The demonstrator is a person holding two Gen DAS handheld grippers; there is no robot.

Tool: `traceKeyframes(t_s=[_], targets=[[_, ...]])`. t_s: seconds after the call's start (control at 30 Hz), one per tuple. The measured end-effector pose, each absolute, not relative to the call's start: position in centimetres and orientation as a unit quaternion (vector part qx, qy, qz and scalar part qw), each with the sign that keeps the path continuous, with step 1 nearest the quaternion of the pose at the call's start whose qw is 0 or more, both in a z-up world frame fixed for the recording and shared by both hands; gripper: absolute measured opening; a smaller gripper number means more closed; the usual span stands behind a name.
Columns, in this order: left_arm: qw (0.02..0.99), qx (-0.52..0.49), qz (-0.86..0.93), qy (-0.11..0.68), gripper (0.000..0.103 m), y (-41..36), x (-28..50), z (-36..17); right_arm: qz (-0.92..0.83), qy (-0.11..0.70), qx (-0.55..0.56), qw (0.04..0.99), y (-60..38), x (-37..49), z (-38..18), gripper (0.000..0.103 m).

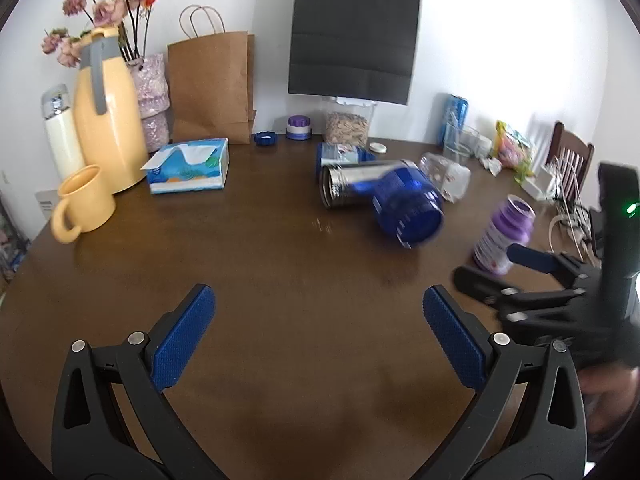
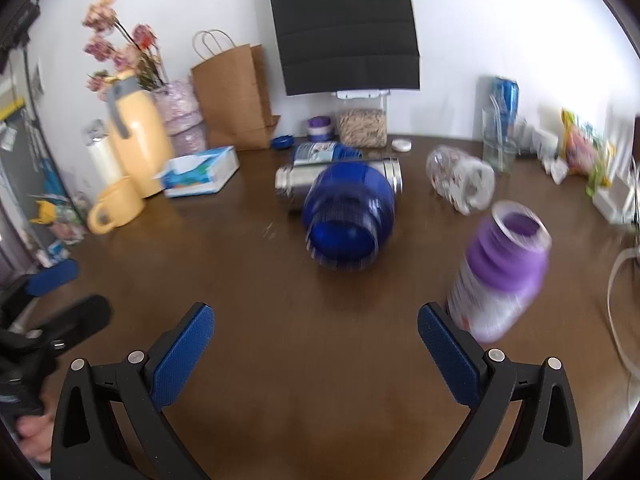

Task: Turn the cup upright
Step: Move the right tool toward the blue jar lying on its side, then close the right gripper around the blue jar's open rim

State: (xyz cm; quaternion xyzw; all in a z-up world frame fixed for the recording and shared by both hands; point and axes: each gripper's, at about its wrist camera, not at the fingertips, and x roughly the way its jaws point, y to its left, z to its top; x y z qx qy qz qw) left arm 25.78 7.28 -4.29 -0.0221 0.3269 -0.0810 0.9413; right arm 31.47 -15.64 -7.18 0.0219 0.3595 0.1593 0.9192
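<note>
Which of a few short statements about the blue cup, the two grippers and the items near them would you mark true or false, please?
1. The blue cup lies on its side on the table. True.
2. The left gripper is shut on the blue cup. False: its jaws stand wide apart over bare table, holding nothing.
3. The right gripper is open and empty. True.
4. The purple bottle has its lid on. False: its mouth is open.
5. A steel flask lies on its side just behind the blue cup. True.
6. The yellow mug is tipped over. False: it stands upright beside the yellow jug.
</note>
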Motion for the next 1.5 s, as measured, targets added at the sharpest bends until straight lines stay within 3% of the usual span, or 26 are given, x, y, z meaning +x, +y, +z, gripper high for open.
traceKeyframes(t_s=[0.2,0.3,0.57,0.93,1.1,1.27,1.5], targets=[[0.933,-0.043,-0.096,0.344,0.103,8.0,30.4,-5.3,0.117,0.381,0.016,0.917,-13.5,38.3,-8.8,0.092],[0.928,-0.049,-0.093,0.358,0.103,8.2,31.5,-6.2,0.094,0.381,0.018,0.920,-13.5,39.6,-9.7,0.067],[0.927,-0.032,-0.099,0.359,0.103,7.4,30.9,-6.3,0.137,0.379,0.051,0.914,-14.6,38.8,-9.5,0.067],[0.899,0.014,-0.235,0.368,0.103,1.3,25.4,-7.1,0.329,0.358,-0.061,0.872,-15.0,23.0,-8.8,0.067],[0.868,-0.054,-0.291,0.400,0.090,0.7,25.6,-7.6,0.327,0.348,-0.072,0.875,-16.9,21.2,-8.9,0.067],[0.865,-0.033,-0.288,0.409,0.078,-1.1,24.5,-7.5,0.344,0.353,-0.041,0.869,-18.4,21.6,-9.2,0.067],[0.865,-0.089,-0.160,0.467,0.078,-1.2,23.0,-7.5,0.317,0.343,-0.049,0.883,-19.7,21.6,-8.8,0.067]])
